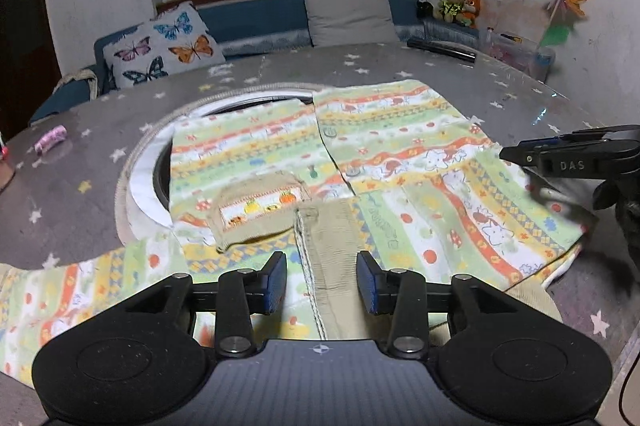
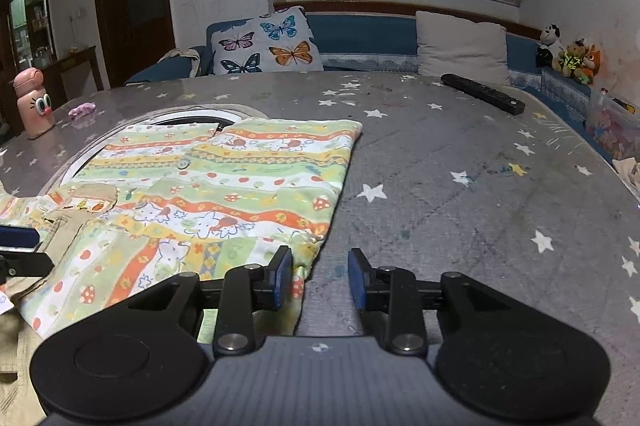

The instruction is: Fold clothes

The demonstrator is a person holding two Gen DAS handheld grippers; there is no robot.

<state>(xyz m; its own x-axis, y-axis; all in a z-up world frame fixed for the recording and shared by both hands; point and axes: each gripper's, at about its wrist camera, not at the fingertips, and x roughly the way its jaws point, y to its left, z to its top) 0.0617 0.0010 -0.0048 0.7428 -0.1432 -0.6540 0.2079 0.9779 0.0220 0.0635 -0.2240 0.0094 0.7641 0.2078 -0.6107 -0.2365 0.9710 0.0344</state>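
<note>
Garment: the printed shirt lies spread on the grey star-patterned counter, front side up, buttons down its middle, a small beige-edged pocket on its chest.
Fold state: the sleeve on my right looks turned in over the body, with a beige ribbed band lying across the near part; the sleeve on my left trails out flat toward the near edge. I judge this a part-made fold, though it could equally be one being opened out.
Left gripper: my fingers stand wide apart, holding nothing, hovering low just over the beige band at the shirt's near middle.
Right gripper: fingers wide, empty, straddling the shirt's near right corner; 1 finger is over cloth, the other over bare counter.
Doing it well: whichever edge I take, I should pinch only the layer I mean to move, keep both grips level so the cloth travels as 1 flat sheet, and lay edges parallel to the button line.
Risk: the soft knit may bunch or drag the layer below.
Surroundings: a remote and a pink bottle sit well apart from the shirt.
</note>
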